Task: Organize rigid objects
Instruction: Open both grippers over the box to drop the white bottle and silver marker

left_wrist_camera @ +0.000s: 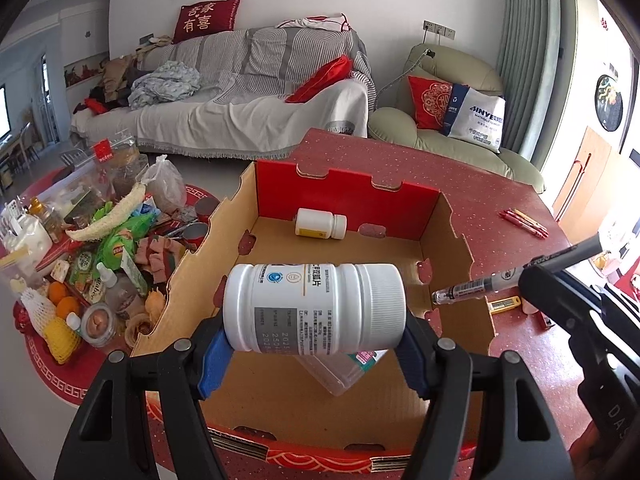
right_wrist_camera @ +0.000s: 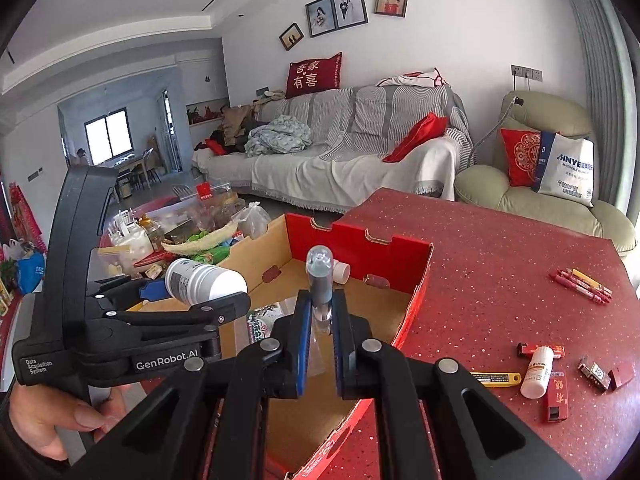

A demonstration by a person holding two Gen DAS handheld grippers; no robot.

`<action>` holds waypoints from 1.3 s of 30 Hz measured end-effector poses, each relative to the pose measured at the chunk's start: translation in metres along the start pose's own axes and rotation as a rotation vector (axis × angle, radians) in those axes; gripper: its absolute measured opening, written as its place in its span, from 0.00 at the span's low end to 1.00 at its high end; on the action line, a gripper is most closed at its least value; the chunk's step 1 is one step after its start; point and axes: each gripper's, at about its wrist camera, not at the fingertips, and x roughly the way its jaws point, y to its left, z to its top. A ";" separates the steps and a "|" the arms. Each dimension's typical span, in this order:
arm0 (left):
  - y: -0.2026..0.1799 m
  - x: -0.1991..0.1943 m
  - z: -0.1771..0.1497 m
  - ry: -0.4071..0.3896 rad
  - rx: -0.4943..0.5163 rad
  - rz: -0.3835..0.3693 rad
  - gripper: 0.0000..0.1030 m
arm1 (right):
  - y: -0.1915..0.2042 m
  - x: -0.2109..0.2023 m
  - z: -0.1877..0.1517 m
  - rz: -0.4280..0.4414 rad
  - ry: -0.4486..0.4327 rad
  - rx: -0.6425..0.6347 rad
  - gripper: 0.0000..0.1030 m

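Gripping a smooth white plastic bottle (left_wrist_camera: 316, 308) by ribbed cap and base, left gripper (left_wrist_camera: 316, 344) above corrugated cardboard box (left_wrist_camera: 456, 240), right gripper (right_wrist_camera: 321, 322) clamped narrow on a slim cylindrical pen (right_wrist_camera: 320, 280).

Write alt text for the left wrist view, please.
The left gripper clamps a white plastic pill bottle sideways above an open cardboard box with red walls, where a smaller white bottle lies.

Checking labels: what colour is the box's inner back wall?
Red, seen best in the left wrist view: the box has a red back wall.
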 end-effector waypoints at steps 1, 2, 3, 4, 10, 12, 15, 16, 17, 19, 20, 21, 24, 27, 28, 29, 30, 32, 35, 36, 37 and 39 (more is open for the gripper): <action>0.001 0.002 0.001 0.003 0.000 0.001 0.71 | 0.000 0.003 0.000 -0.001 0.005 0.001 0.10; 0.002 0.004 0.002 0.006 0.001 0.003 0.71 | 0.001 0.005 0.001 -0.002 0.009 -0.001 0.10; 0.002 0.006 0.002 0.008 0.002 0.005 0.71 | 0.002 0.007 0.002 -0.003 0.014 -0.002 0.10; 0.003 0.008 0.003 0.010 0.003 0.006 0.71 | 0.002 0.010 0.003 -0.004 0.019 -0.003 0.10; 0.009 0.020 0.005 0.036 -0.004 0.007 0.71 | 0.003 0.023 0.006 -0.011 0.042 -0.009 0.10; 0.009 0.023 0.007 0.041 0.002 0.010 0.71 | 0.003 0.027 0.009 -0.013 0.048 -0.012 0.10; 0.009 0.027 0.010 0.045 0.007 0.011 0.71 | 0.003 0.033 0.011 -0.022 0.057 -0.019 0.10; 0.010 0.027 0.011 0.046 0.007 0.011 0.71 | 0.002 0.035 0.012 -0.023 0.060 -0.019 0.10; 0.010 0.028 0.012 0.046 0.005 0.012 0.71 | 0.002 0.037 0.012 -0.023 0.062 -0.018 0.10; 0.011 0.029 0.013 0.047 0.007 0.012 0.71 | 0.002 0.037 0.013 -0.026 0.059 -0.019 0.10; 0.010 0.030 0.014 0.048 0.011 0.012 0.71 | 0.002 0.038 0.014 -0.027 0.057 -0.018 0.10; 0.010 0.031 0.015 0.048 0.013 0.013 0.71 | 0.003 0.038 0.013 -0.025 0.056 -0.015 0.10; 0.011 0.034 0.017 0.056 0.013 0.010 0.71 | 0.003 0.041 0.014 -0.026 0.060 -0.013 0.10; 0.012 0.037 0.019 0.059 0.011 0.012 0.71 | 0.002 0.043 0.014 -0.027 0.064 -0.014 0.10; 0.012 0.037 0.019 0.060 0.013 0.013 0.71 | 0.002 0.045 0.014 -0.025 0.065 -0.015 0.10; 0.011 0.038 0.019 0.061 0.016 0.015 0.71 | 0.002 0.045 0.014 -0.024 0.065 -0.014 0.10; 0.011 0.039 0.020 0.062 0.018 0.017 0.71 | 0.002 0.046 0.014 -0.025 0.066 -0.015 0.10; 0.011 0.040 0.020 0.065 0.018 0.017 0.71 | 0.002 0.047 0.014 -0.025 0.066 -0.015 0.10; 0.012 0.044 0.020 0.070 0.015 0.017 0.71 | 0.003 0.048 0.015 -0.027 0.066 -0.018 0.10; 0.012 0.045 0.020 0.071 0.014 0.016 0.71 | 0.002 0.049 0.015 -0.027 0.067 -0.019 0.10; 0.013 0.046 0.019 0.073 0.013 0.016 0.71 | 0.002 0.049 0.015 -0.028 0.068 -0.019 0.10; 0.014 0.047 0.019 0.075 0.013 0.013 0.71 | 0.002 0.050 0.015 -0.029 0.070 -0.020 0.10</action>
